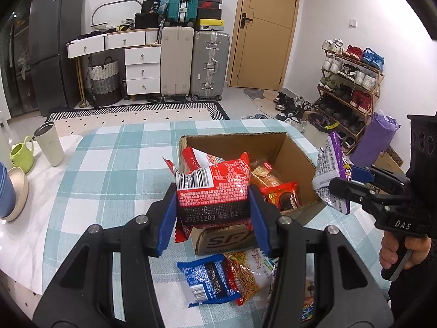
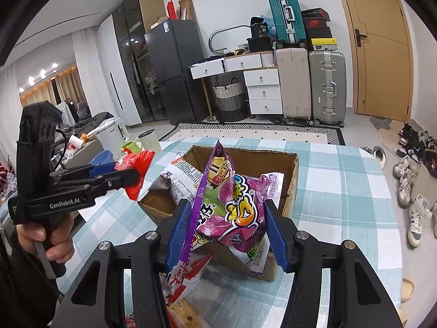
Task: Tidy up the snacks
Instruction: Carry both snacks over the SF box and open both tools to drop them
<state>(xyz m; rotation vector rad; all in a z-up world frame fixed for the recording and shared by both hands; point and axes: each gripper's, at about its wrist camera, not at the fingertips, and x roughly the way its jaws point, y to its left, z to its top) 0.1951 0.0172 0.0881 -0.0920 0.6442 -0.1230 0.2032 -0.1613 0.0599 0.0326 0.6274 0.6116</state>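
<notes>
An open cardboard box [image 1: 295, 147] stands on the checked tablecloth and holds several snack packs. My left gripper [image 1: 213, 216] is shut on a red snack pack [image 1: 215, 186], held above the box's near edge. My right gripper [image 2: 226, 232] is shut on a purple snack pack [image 2: 240, 207], held over the box [image 2: 292, 180]. In the left wrist view the right gripper [image 1: 352, 180] holds the purple pack [image 1: 333, 175] at the box's right side. In the right wrist view the left gripper [image 2: 123, 175] holds the red pack [image 2: 136, 166] left of the box.
A blue snack pack [image 1: 210, 278] and a noodle snack pack [image 1: 243, 276] lie on the cloth in front of the box. A cream tumbler [image 1: 49, 142], a green mug [image 1: 23, 154] and stacked bowls [image 1: 13, 191] stand at the table's left edge.
</notes>
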